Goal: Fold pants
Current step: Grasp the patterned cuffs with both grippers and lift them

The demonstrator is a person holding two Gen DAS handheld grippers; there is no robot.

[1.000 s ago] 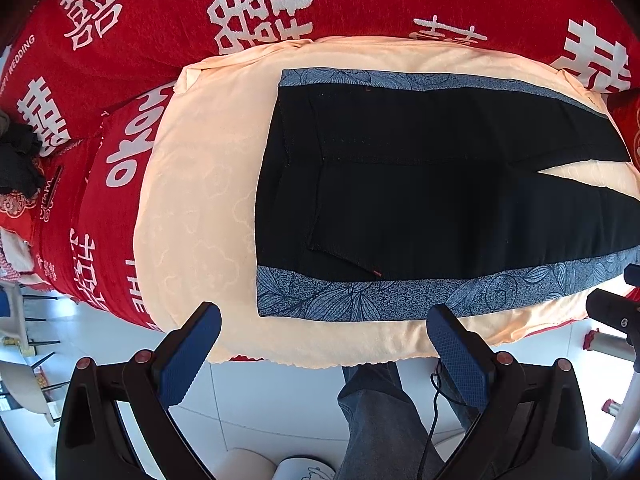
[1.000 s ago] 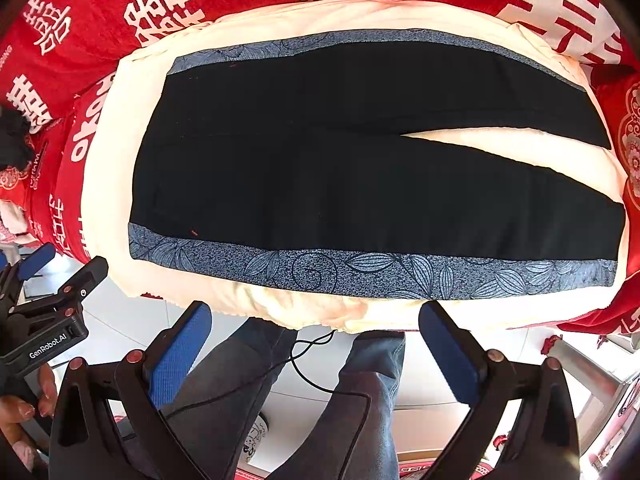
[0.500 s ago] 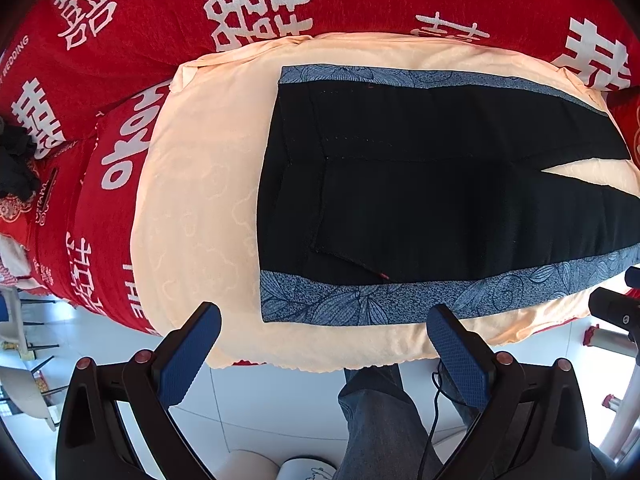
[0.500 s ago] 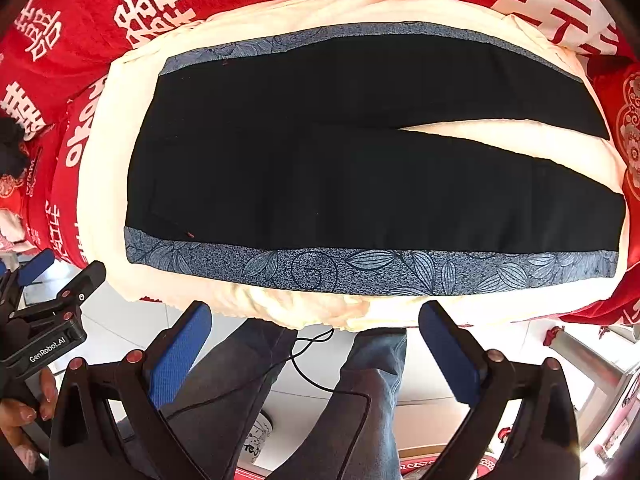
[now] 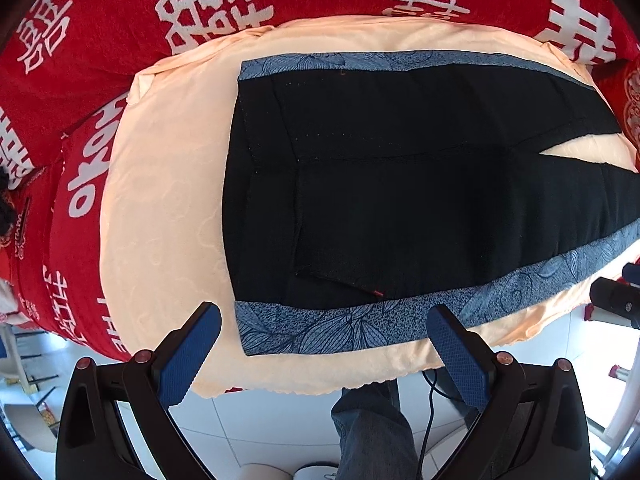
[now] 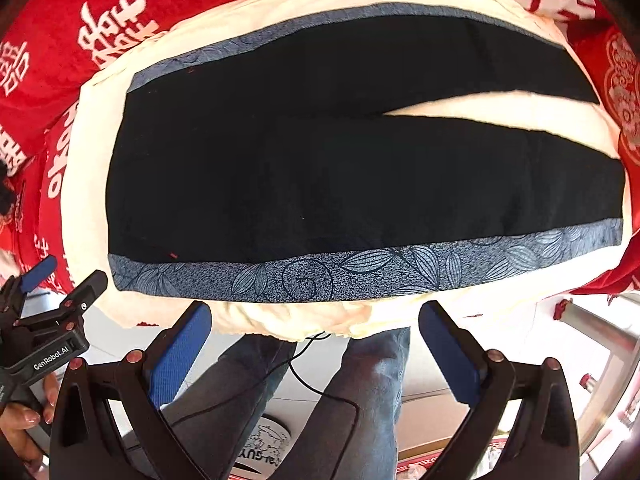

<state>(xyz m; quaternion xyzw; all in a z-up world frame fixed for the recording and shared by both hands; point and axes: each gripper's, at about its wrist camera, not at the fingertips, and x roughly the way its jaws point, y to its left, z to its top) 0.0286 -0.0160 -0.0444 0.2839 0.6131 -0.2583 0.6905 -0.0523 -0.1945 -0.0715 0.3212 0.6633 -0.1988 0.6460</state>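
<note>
Black pants [image 5: 400, 184] with grey-blue leaf-patterned side stripes lie flat on a cream cloth [image 5: 160, 184], waist to the left, legs spread to the right with a narrow gap between them. They also show in the right wrist view [image 6: 320, 168]. My left gripper [image 5: 325, 318] is open and empty, hovering over the near stripe by the waist corner. My right gripper [image 6: 316, 316] is open and empty, above the cloth's near edge at the middle of the near leg. The left gripper also shows in the right wrist view [image 6: 44, 320] at far left.
The cream cloth covers a surface draped in a red blanket [image 5: 120, 20] with white characters. The person's jeans-clad legs [image 6: 320, 380] and a thin black cable [image 6: 320, 384] are below the near edge. A metal pole [image 6: 596, 328] stands at right.
Both grippers have moved slightly closer to the pants. The pants have not moved, and both grippers stay open.
</note>
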